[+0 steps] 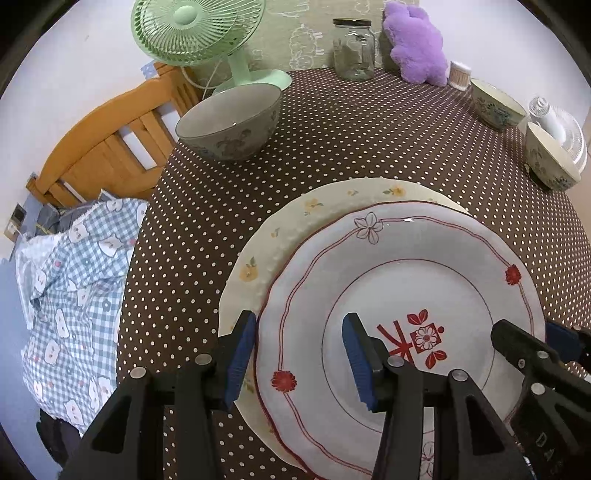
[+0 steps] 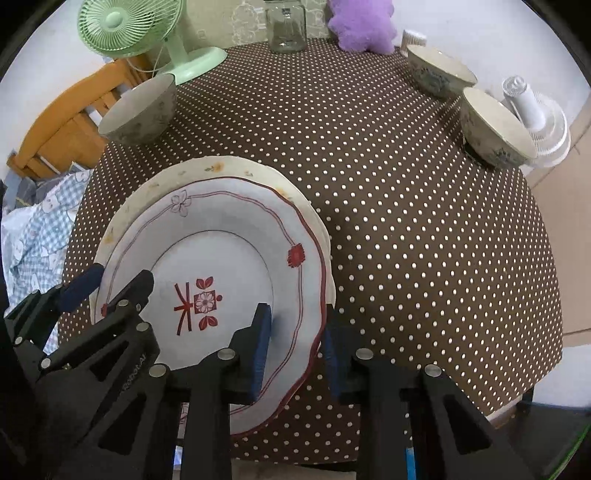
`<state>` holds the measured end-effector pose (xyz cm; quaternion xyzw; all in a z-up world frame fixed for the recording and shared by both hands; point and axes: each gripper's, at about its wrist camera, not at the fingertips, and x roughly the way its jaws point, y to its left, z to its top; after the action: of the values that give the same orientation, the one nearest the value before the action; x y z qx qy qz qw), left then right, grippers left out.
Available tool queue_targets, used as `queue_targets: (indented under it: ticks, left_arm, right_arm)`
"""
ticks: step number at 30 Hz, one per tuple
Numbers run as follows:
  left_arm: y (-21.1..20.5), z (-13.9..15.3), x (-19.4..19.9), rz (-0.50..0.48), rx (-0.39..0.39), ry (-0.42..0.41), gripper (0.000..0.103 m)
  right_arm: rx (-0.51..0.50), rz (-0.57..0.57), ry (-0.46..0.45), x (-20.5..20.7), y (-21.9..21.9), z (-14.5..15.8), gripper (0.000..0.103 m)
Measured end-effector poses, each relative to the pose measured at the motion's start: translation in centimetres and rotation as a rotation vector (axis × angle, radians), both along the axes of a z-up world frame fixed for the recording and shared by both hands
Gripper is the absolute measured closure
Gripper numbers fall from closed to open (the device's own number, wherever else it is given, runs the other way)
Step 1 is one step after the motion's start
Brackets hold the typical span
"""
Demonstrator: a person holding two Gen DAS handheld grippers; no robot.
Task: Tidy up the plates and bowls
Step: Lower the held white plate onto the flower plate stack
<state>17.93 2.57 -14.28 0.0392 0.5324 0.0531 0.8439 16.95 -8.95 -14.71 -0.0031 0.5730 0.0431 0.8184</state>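
White plate (image 1: 406, 258), trimmed in red, lies off-centre on top of a cream plate (image 1: 258, 258) at the near edge of the bench (image 1: 369, 147), with a tool at each side. The right tool (image 2: 297, 314) is clamped on the white plate's right rim: one pad rests on the upper face and the other sits against the outer edge. The left tool (image 1: 299, 321) straddles the left rim with a wider gap. One finger is over the plate's well and the other is outside the edge, over the cream plate. Whether its pads press on the rim cannot be told. Both tools point steeply down. The cream plate, with yellow flowers, shows as a crescent on the far and left sides.

Farther back on the spotted brown cloth, a grey bowl (image 1: 229, 122) stands at the left edge, just in front of a green fan (image 1: 192, 29). Two pale bowls (image 1: 496, 105) (image 1: 550, 158) sit side by side at the right edge, well apart from the plates. A jar (image 1: 354, 50), a purple plush (image 1: 415, 44) and a swab tub (image 1: 460, 74) line the far edge. A wooden chair (image 1: 110, 147) and checked bedding (image 1: 74, 277) lie beyond the bench's left side.
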Motion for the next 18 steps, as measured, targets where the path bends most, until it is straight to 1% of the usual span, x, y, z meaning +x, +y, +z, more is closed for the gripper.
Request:
queue_targets:
  ticks: [2, 8, 13, 18]
  left_arm:
    - [0.5, 0.2, 0.0, 0.017, -0.03, 0.005, 0.053]
    - [0.9, 0.4, -0.3, 0.006, -0.023, 0.01, 0.052]
    - [1.5, 0.7, -0.2, 0.024, -0.036, 0.008, 0.05]
    - [1.3, 1.1, -0.1, 0.012, -0.047, 0.0, 0.049]
  right_arm:
    - [-0.008, 0.004, -0.007, 0.3, 0.2, 0.1, 0.074]
    - [-0.014, 0.008, -0.022, 2.1, 0.8, 0.1, 0.074]
    - [-0.03, 0.037, -0.041, 3.3, 1.5, 0.0, 0.073]
    - [-0.071, 0.055, -0.063, 3.8, 2.5, -0.2, 0.07]
